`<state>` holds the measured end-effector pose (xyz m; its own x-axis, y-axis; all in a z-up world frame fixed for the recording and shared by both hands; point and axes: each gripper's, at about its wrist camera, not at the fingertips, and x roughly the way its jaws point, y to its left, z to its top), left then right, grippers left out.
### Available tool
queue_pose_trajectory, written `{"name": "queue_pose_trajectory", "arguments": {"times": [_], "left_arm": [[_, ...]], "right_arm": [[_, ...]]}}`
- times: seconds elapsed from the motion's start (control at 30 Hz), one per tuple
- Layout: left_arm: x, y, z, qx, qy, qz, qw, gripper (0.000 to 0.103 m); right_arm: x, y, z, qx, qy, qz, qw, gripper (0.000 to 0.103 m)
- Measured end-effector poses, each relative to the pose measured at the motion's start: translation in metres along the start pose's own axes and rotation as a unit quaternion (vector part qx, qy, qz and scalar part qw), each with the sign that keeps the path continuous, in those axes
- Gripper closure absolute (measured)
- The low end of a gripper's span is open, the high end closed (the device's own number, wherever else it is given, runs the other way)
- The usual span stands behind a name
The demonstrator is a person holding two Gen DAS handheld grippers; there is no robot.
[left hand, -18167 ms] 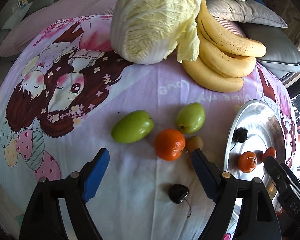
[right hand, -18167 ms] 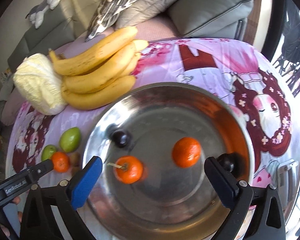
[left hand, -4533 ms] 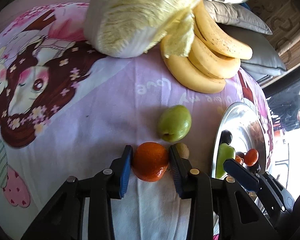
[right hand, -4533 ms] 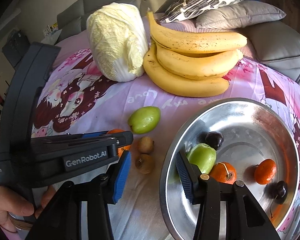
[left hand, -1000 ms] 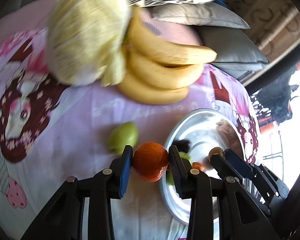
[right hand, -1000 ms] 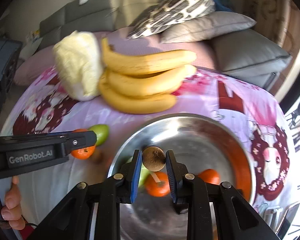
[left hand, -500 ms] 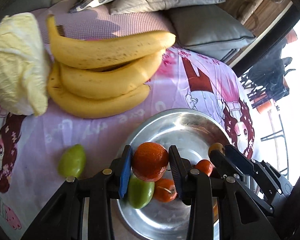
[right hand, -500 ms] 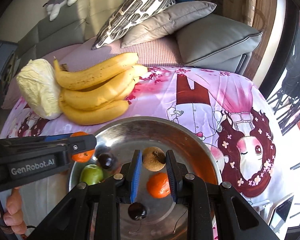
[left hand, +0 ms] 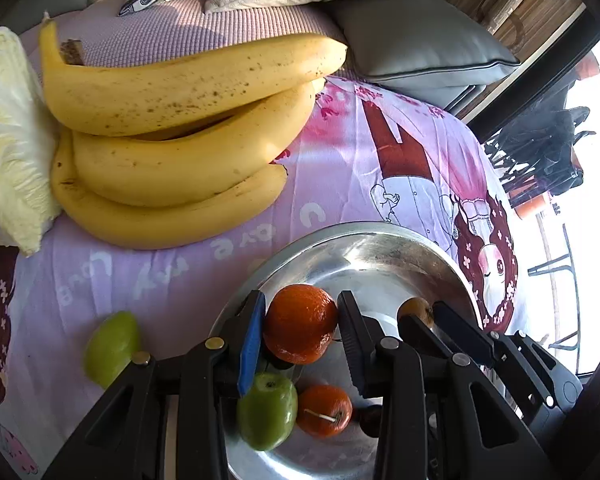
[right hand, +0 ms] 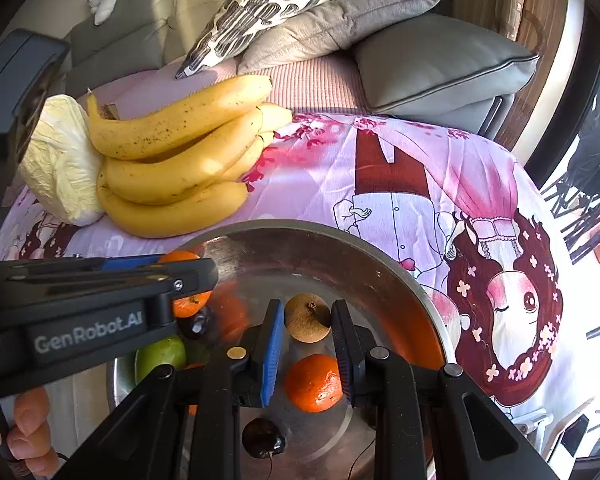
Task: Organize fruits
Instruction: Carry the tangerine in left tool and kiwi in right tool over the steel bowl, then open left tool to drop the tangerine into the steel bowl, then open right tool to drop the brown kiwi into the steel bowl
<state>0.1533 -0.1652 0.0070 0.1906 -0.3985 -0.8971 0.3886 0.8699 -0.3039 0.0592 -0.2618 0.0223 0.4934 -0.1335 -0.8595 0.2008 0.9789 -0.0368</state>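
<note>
My left gripper point(left hand: 302, 334) is shut on an orange mandarin point(left hand: 300, 329) and holds it over the steel plate point(left hand: 364, 248). My right gripper point(right hand: 307, 340) is shut on a small brown fruit point(right hand: 307, 317), also above the plate point(right hand: 300, 232). In the plate lie a green fruit point(left hand: 267, 411), a mandarin with a stem point(left hand: 324, 405), another mandarin point(right hand: 314, 382) and dark cherries point(right hand: 263, 438). A second green fruit point(left hand: 111, 347) lies on the cloth left of the plate.
A bunch of bananas point(left hand: 180, 128) and a pale cabbage point(left hand: 8, 152) lie at the back left on the pink printed cloth point(right hand: 440, 184). Grey and patterned cushions point(right hand: 432, 60) stand behind. The cloth's right edge drops off near a window.
Both grippers have moved right and forward with their fruits, from beside the plate to above it. The views have closed in on the plate.
</note>
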Motion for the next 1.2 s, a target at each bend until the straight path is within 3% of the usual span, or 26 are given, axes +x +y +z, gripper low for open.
{"name": "queue_pose_trajectory", "arguments": {"times": [0.6,0.73,1.2], "left_arm": [[0.014,-0.006,0.004,0.001,0.012,0.001,0.9999,0.064],[0.014,-0.006,0.004,-0.001,0.013,-0.004,0.9999,0.057],[-0.013,0.001,-0.001,-0.007,-0.007,0.005,0.9999,0.057]], "right_arm": [[0.012,0.005,-0.002,-0.011,0.018,0.001,1.000,0.076],[0.013,0.005,-0.003,-0.010,0.020,0.001,1.000,0.076],[0.009,0.005,0.000,-0.006,0.017,0.007,1.000,0.076]]}}
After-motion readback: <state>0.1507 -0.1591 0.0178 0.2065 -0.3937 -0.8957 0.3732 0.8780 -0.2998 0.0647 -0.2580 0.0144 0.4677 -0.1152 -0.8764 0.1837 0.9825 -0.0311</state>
